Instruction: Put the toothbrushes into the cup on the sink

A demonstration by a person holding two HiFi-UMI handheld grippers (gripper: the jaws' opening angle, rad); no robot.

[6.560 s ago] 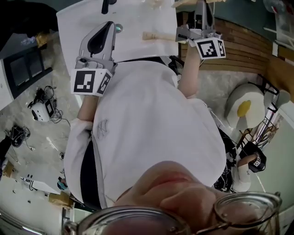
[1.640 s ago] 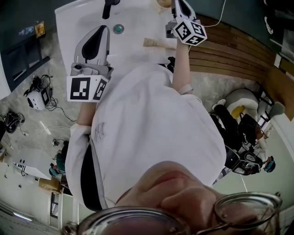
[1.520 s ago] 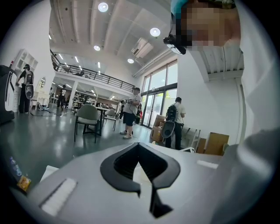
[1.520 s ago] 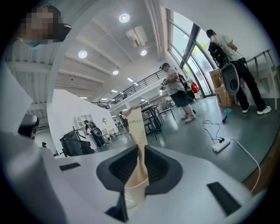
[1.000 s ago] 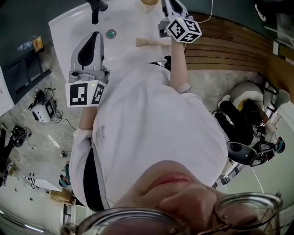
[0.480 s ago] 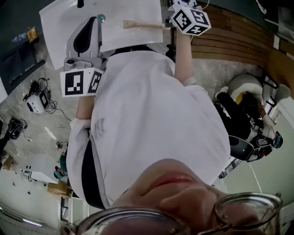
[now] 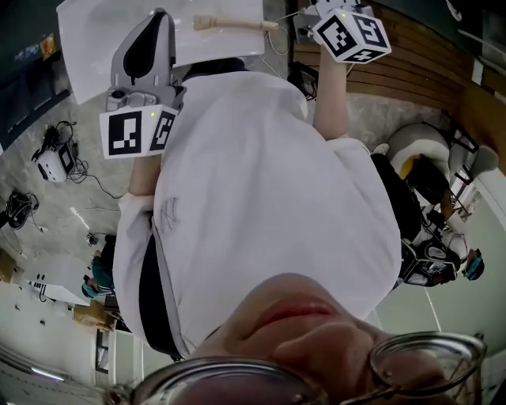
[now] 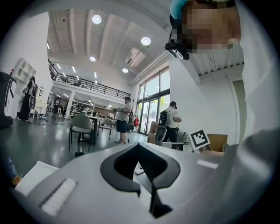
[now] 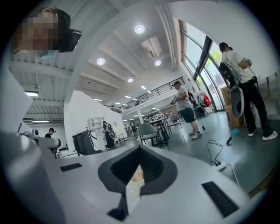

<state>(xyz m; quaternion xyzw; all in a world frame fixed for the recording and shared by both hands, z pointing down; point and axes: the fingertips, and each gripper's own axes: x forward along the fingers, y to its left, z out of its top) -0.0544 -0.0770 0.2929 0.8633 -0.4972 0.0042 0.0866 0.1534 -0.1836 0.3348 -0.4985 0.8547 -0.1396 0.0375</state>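
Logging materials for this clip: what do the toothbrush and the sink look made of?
The toothbrush is pale tan and matte with no shine, so it is likely bamboo or wood, though tan plastic is possible. The sink is plain white with a smooth, even surface. It is probably glazed ceramic, but the look alone cannot rule out resin.

Matt grey plastic on the left gripper (image 8: pixel 138 146), a smooth shell, and the same on the right gripper (image 9: pixel 140 152). The toothbrush (image 7: pixel 229 24) looks like pale, bare wood. Sink (image 7: pixel 91 35): smooth, white, hard. Shirt (image 7: pixel 261 182): soft white cloth, matt, lightly creased. Brown wooden slats (image 7: pixel 431 67) alongside, and the hall floor (image 8: pixel 35 146) is polished and mirror-glossy.
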